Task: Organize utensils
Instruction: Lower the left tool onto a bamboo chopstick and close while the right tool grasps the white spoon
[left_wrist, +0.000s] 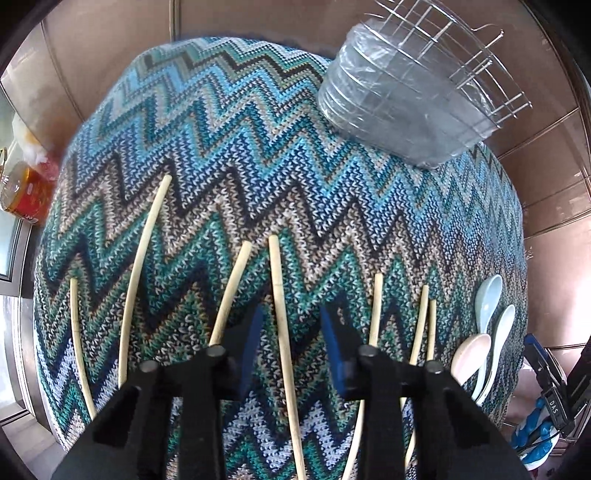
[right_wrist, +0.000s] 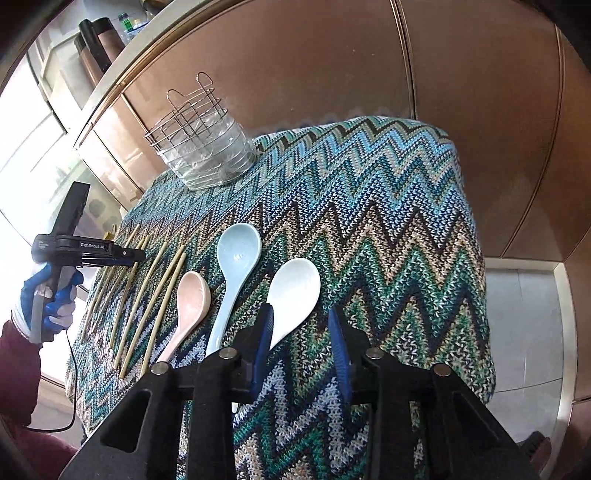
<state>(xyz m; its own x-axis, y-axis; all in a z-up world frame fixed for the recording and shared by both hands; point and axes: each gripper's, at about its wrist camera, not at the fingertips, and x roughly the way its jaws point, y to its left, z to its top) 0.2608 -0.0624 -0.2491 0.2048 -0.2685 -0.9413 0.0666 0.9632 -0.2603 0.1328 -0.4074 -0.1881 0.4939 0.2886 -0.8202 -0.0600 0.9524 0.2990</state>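
Observation:
Several pale chopsticks (left_wrist: 146, 243) lie side by side on the zigzag knit cloth (left_wrist: 258, 147). My left gripper (left_wrist: 291, 309) stands open just above the cloth. One chopstick (left_wrist: 277, 280) runs between its blue pads (left_wrist: 253, 343), untouched. To the right lie a blue spoon (left_wrist: 488, 293), a white spoon (left_wrist: 503, 325) and a pink spoon (left_wrist: 470, 354). My right gripper (right_wrist: 301, 308) is open over the white spoon (right_wrist: 295, 284), whose handle passes under the left finger. Left of it lie the blue spoon (right_wrist: 236, 254), the pink spoon (right_wrist: 192, 299) and the chopsticks (right_wrist: 147, 291).
A wire utensil holder in a clear plastic tub (left_wrist: 399, 107) (right_wrist: 207, 155) stands at the table's far edge. A gloved hand (right_wrist: 51, 295) holds the left gripper (right_wrist: 142, 254). A red-labelled bottle (left_wrist: 22, 192) sits beyond the left edge. Brown wall panels (right_wrist: 480, 92) close the back.

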